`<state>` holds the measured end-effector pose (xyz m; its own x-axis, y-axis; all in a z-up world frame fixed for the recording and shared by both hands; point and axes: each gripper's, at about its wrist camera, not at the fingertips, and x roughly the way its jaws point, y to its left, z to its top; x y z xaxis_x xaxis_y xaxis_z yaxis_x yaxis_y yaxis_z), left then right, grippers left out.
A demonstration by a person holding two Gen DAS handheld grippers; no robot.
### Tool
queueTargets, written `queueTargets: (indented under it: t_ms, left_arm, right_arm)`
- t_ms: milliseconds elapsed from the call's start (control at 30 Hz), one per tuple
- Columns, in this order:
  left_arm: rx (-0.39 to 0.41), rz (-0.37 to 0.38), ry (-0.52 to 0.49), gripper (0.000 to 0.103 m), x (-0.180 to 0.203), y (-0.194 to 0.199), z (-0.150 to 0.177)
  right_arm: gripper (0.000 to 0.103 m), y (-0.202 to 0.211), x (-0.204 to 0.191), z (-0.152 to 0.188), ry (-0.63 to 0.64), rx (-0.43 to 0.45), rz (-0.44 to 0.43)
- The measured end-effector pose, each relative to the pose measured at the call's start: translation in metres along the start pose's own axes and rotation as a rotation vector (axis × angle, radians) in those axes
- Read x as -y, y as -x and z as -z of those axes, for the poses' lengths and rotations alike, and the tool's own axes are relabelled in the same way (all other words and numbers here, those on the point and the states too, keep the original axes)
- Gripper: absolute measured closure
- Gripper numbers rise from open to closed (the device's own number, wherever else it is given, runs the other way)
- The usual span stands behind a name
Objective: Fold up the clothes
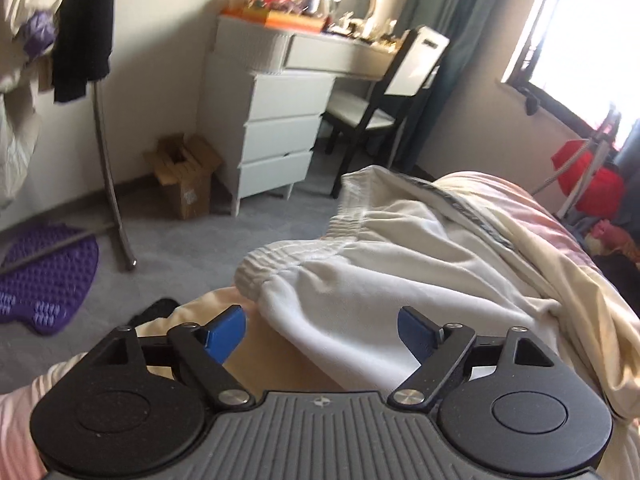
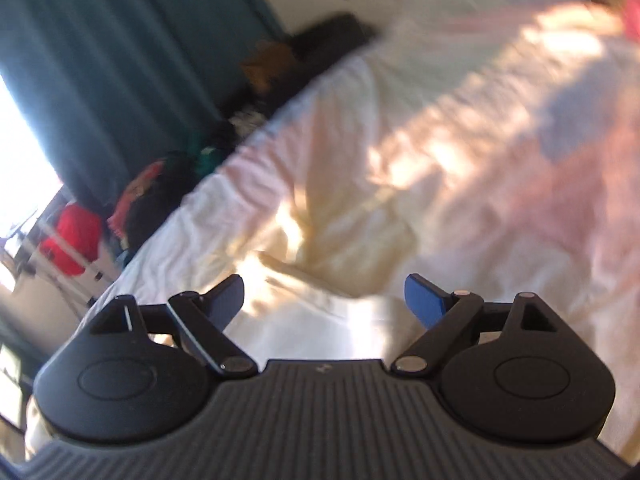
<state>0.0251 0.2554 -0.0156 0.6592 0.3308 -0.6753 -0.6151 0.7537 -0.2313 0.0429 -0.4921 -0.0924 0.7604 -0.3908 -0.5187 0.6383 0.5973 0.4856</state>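
Note:
A white pair of trousers (image 1: 360, 280) with a gathered elastic waistband (image 1: 280, 264) lies crumpled on the bed's cream and pink cover (image 1: 540, 232). My left gripper (image 1: 322, 330) is open and empty, its blue pads just short of the waistband, with white cloth lying between the jaws. My right gripper (image 2: 324, 300) is open and empty above the bed cover (image 2: 400, 160). The right wrist view is blurred and the trousers do not show clearly in it.
A white chest of drawers (image 1: 276, 136) and dressing table with a dark chair (image 1: 384, 108) stand past the bed. A cardboard box (image 1: 184, 176), a metal stand (image 1: 112, 184) and a purple mat (image 1: 44, 284) are on the grey floor. Red items (image 2: 72, 240) lie by the curtain (image 2: 120, 60).

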Motion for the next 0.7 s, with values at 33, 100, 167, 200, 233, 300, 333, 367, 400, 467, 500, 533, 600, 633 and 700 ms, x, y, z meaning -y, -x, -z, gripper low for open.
queueTargets:
  t_ms: [33, 100, 167, 200, 233, 300, 333, 367, 400, 467, 500, 533, 600, 633, 700]
  left_arm:
    - [0.011, 0.029, -0.024, 0.014, 0.013, 0.004, 0.002]
    - [0.033, 0.086, -0.072, 0.013, 0.038, 0.012, 0.007]
    - [0.040, 0.164, -0.124, 0.012, 0.068, 0.016, 0.012]
    - [0.030, 0.216, -0.142, 0.010, 0.086, 0.015, 0.014]
    - [0.018, 0.270, -0.158, 0.008, 0.104, 0.013, 0.016]
    - [-0.038, 0.371, -0.157, 0.007, 0.140, 0.003, 0.015]
    - [-0.061, 0.416, -0.157, 0.007, 0.162, -0.004, 0.016]
    - [-0.075, 0.461, -0.156, 0.007, 0.184, -0.011, 0.016]
    - [-0.091, 0.501, -0.158, 0.007, 0.207, -0.019, 0.017]
    - [-0.134, 0.572, -0.167, 0.007, 0.254, -0.035, 0.020]
    - [-0.166, 0.608, -0.183, 0.007, 0.277, -0.045, 0.023]
    - [-0.197, 0.641, -0.199, 0.007, 0.300, -0.055, 0.027]
    - [-0.245, 0.650, -0.219, 0.007, 0.338, -0.078, 0.034]
    - [-0.266, 0.636, -0.223, 0.007, 0.354, -0.092, 0.038]
    - [-0.322, 0.583, -0.221, 0.008, 0.378, -0.119, 0.045]
  right_arm:
    - [0.014, 0.005, -0.008, 0.002, 0.031, 0.011, -0.023]
    - [0.014, 0.015, -0.025, 0.011, 0.077, 0.015, -0.085]
    - [0.014, 0.021, -0.040, 0.021, 0.116, 0.013, -0.144]
    - [0.014, 0.022, -0.048, 0.028, 0.137, 0.006, -0.166]
    - [0.014, 0.022, -0.056, 0.036, 0.159, -0.004, -0.182]
    - [0.014, 0.018, -0.069, 0.050, 0.199, -0.041, -0.205]
    - [0.014, 0.014, -0.075, 0.056, 0.217, -0.063, -0.213]
    - [0.014, 0.011, -0.081, 0.062, 0.234, -0.083, -0.219]
    - [0.014, 0.006, -0.085, 0.068, 0.253, -0.098, -0.222]
    - [0.014, -0.003, -0.095, 0.079, 0.291, -0.123, -0.225]
    - [0.014, -0.007, -0.099, 0.084, 0.306, -0.133, -0.225]
    - [0.014, -0.012, -0.102, 0.089, 0.315, -0.141, -0.223]
    - [0.014, -0.023, -0.108, 0.097, 0.327, -0.150, -0.217]
    - [0.014, -0.028, -0.111, 0.101, 0.331, -0.153, -0.213]
    - [0.014, -0.042, -0.116, 0.107, 0.331, -0.168, -0.210]
